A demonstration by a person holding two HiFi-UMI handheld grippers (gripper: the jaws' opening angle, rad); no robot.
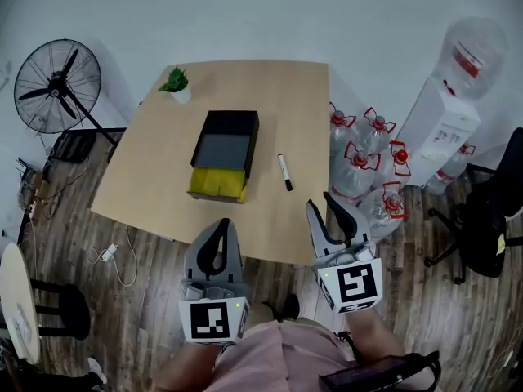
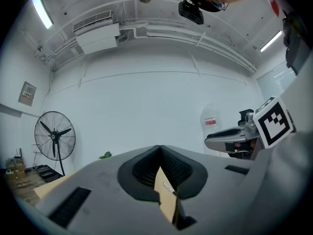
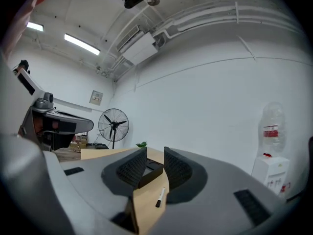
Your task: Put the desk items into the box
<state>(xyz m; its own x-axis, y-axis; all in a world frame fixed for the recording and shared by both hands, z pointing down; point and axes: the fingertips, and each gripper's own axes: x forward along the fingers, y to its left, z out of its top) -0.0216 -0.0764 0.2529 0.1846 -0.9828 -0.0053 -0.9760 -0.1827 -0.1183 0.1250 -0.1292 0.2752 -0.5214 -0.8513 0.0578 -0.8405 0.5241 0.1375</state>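
Wooden table (image 1: 294,113) lies below both grippers, which are held at its near edge. The left gripper (image 1: 222,223) has its jaws pressed together, empty. The right gripper (image 1: 322,202) has its jaws parted, with nothing between. Beyond lie the marker (image 1: 284,172) and the black box (image 1: 226,141). A yellow object (image 1: 216,184) at the box's near side is hard to identify.

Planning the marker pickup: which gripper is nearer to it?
Right. The right gripper hangs just below-right of the marker in the head view; the left gripper is farther, below-left.
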